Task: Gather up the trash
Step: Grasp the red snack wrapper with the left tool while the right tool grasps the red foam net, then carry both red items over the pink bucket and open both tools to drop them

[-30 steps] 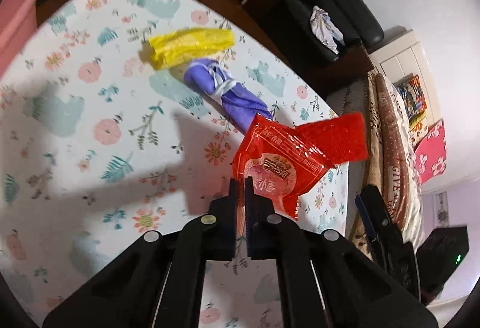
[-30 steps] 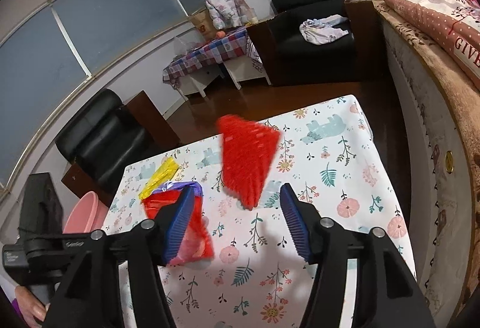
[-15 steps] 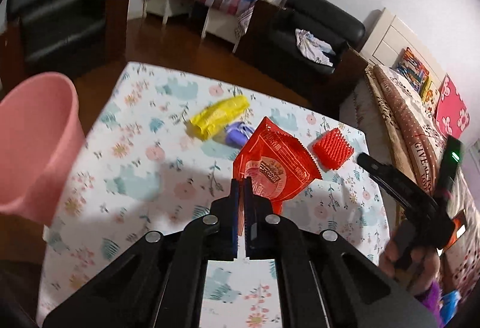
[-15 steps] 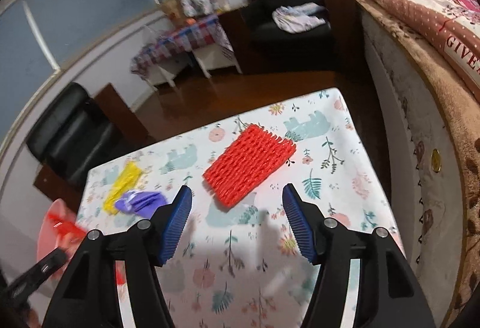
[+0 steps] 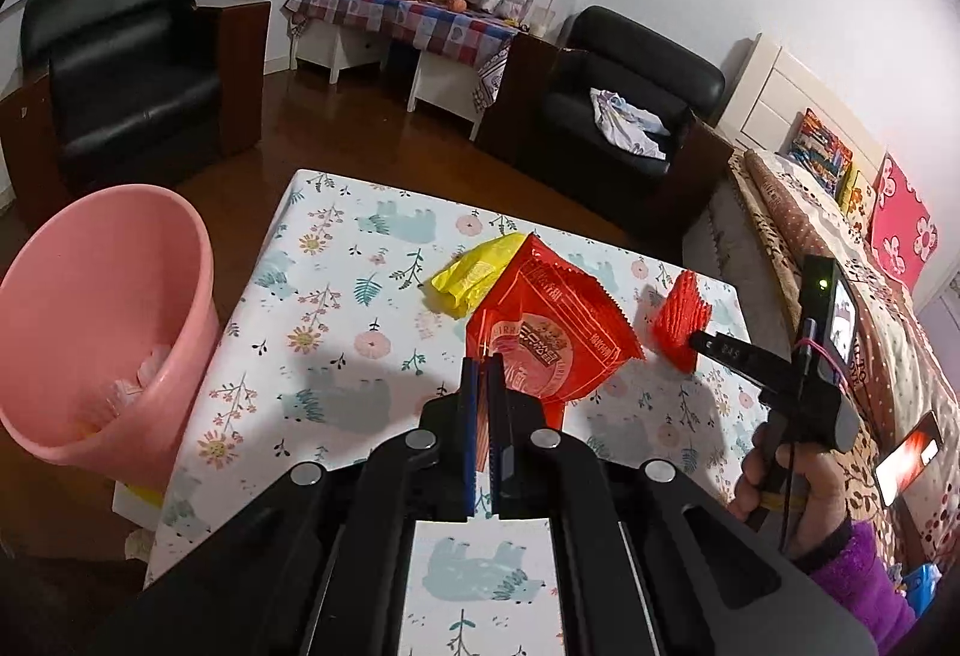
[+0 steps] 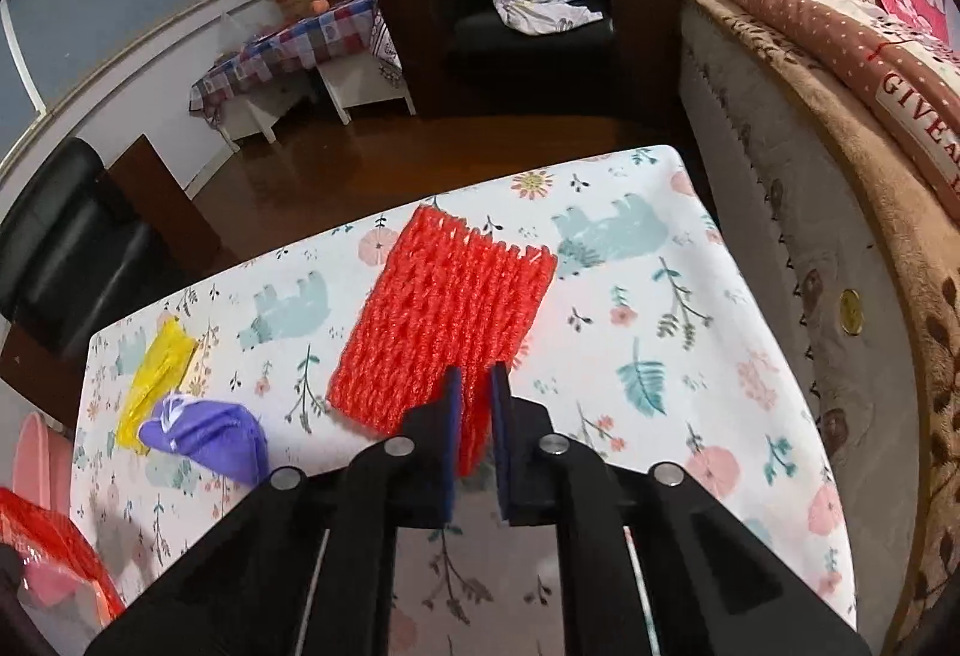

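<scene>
Beside the floral table (image 5: 312,296), the left view shows a pink bin (image 5: 102,320) holding pale scraps; the left gripper (image 5: 482,374) pinches a glossy red wrapper (image 5: 540,332) above a yellow bag (image 5: 474,275). Only the right view shows a purple glove (image 6: 207,434); the right gripper (image 6: 477,386) clamps ribbed red foam netting (image 6: 444,314).

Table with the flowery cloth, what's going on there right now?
A person is clearing trash off the table with a handheld gripper in each hand. The left gripper is shut on a red snack wrapper, held up near the pink bin beside the table. The right gripper is shut on the edge of a red foam net. A yellow wrapper and a purple wrapper lie on the cloth, not yet collected.
</scene>
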Motion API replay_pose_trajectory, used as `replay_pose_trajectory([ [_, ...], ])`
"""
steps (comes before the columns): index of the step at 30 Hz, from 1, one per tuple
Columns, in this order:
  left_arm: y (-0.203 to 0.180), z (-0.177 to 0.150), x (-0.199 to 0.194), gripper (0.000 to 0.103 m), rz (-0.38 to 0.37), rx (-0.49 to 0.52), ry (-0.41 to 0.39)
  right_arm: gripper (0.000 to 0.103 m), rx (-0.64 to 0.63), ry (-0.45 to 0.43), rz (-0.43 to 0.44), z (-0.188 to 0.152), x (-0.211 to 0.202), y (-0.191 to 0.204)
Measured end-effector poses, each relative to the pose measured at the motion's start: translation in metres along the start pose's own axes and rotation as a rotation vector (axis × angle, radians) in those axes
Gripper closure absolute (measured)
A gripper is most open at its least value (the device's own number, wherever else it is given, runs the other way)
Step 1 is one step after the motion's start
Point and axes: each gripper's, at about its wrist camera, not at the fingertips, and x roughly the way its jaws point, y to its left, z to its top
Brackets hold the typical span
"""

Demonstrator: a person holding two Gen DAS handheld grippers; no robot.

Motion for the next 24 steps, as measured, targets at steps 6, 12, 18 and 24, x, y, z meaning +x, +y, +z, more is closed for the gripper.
replay_pose_trajectory([
  [6, 0.003, -0.001, -0.005, 0.101, -0.017, -0.006, -0.005, 0.099, -0.025, -0.066, 0.031, -0.009, -0.041, -0.001],
  [12, 0.002, 0.0, -0.018, 0.101, -0.017, 0.012, -0.037, 0.101, -0.082, -0.145, 0.101, -0.012, -0.091, 0.017],
  [18, 0.009, 0.0, -0.038, 0.101, -0.006, 0.001, -0.075, 0.101, -0.15, -0.198, 0.197, -0.019, -0.133, 0.048],
  [24, 0.025, -0.002, -0.061, 0.101, 0.003, -0.024, -0.114, 0.101, -0.196, -0.221, 0.27, -0.029, -0.16, 0.072],
])
